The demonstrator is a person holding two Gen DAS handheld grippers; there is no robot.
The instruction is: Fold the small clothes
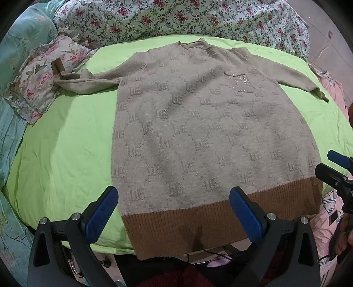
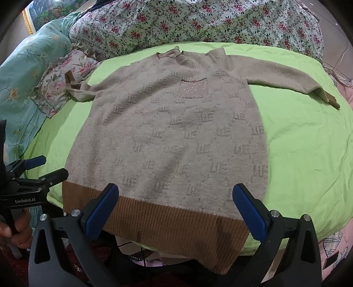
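Left gripper (image 1: 174, 212): jaws spread wide, nothing between them, blue pads (image 1: 101, 213) poised over the brown ribbed hem (image 1: 198, 225) at bottom centre of frame; contact w/ the knit cannot be told. Right gripper (image 2: 175, 213): jaws likewise released, wide apart, straddling the hem's right half in lower centre; contact unclear. Each tool appears in the other's view: right one at right edge of the left wrist frame, left one at lower left of the right wrist frame w/ a hand (image 2: 13, 231) on its handle. Beige sweater (image 1: 198, 123) lies flat, front up, on a lime-green sheet (image 1: 61, 150), collar toward frame top, both sleeves out to the sides, hem overhanging the near edge. Sparkly pocket (image 2: 193, 89) upper centre. Floral bedding (image 1: 176, 17) behind.
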